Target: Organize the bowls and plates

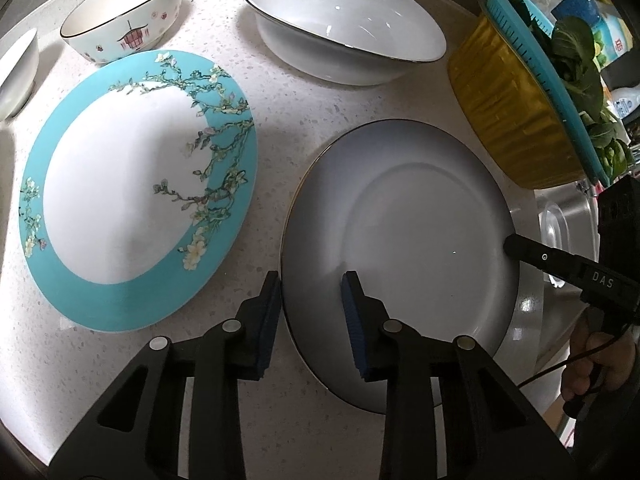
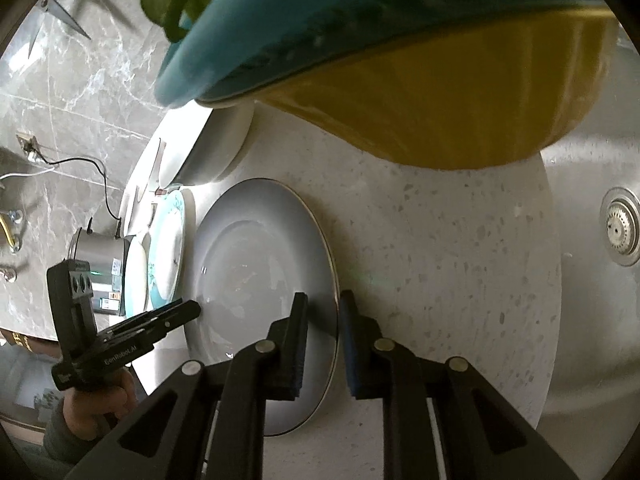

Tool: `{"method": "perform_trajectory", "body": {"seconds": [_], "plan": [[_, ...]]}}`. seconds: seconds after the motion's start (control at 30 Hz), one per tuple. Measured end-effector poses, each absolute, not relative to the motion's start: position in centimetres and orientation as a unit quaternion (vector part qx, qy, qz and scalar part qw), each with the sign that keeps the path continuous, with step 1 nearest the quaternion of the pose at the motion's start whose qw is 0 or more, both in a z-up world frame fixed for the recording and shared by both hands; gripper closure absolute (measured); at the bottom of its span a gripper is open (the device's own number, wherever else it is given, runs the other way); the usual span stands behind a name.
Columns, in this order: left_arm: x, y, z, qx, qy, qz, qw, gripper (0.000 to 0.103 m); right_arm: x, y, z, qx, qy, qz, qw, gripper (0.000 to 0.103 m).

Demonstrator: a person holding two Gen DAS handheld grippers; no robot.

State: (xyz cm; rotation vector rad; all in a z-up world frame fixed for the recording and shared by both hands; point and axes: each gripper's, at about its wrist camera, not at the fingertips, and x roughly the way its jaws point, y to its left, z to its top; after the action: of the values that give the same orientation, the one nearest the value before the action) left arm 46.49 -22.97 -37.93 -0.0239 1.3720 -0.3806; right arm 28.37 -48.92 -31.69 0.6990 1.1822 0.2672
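A pale grey plate (image 1: 404,248) with a thin gold rim lies flat on a speckled white countertop (image 1: 280,92), close to the counter's edge, beyond which a steel sink (image 2: 592,184) drops away with its round drain strainer (image 2: 620,232) in view. Both hand-held grippers straddle this plate's rim from opposite sides. The left gripper (image 1: 310,292) has one blue-padded finger over the plate and the other outside the rim on the counter; a gap shows between pads and rim, so whether it is pressing on the plate cannot be told. The right gripper (image 2: 323,312) likewise has a finger on each side of the rim, jaws narrow, and a firm clamp cannot be confirmed. Just beside the grey plate, on its far side from the sink, sits a turquoise plate (image 1: 136,196) with a white centre and flowering branches; the two are near but apart. Behind them stand a painted bowl (image 1: 124,16) with a small red lantern design, a large plain white bowl (image 1: 344,28) with a dark rim, and the edge of another white bowl (image 1: 18,72). A yellow basin (image 1: 516,120) holding a teal colander (image 1: 536,64) of leafy greens (image 1: 580,64) crowds the plate's sink-side corner and overhangs the counter there. The right gripper's body reads "DAS"; the left gripper's reads "GenRobot.AI". A person's hand (image 2: 100,404) grips the left handle. Scissors (image 2: 56,12) hang on the marble wall, and a steel canister (image 2: 100,268) stands past the dishes.
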Motion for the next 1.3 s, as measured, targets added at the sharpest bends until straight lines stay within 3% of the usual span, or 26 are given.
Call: {"method": "perform_trajectory", "body": {"seconds": [0.8,1.3], "plan": [[43.9,-19.6,-36.6,-0.035,0.632,-0.168,0.756,0.077,27.5,-47.0,-29.7,0.298,0.558,0.124,0.765,0.085],[38.2,-10.8,-34.2,-0.05,0.632,-0.148,0.759,0.077,25.1,-39.2,-27.4,0.261,0.57,0.156,0.763,0.085]]}}
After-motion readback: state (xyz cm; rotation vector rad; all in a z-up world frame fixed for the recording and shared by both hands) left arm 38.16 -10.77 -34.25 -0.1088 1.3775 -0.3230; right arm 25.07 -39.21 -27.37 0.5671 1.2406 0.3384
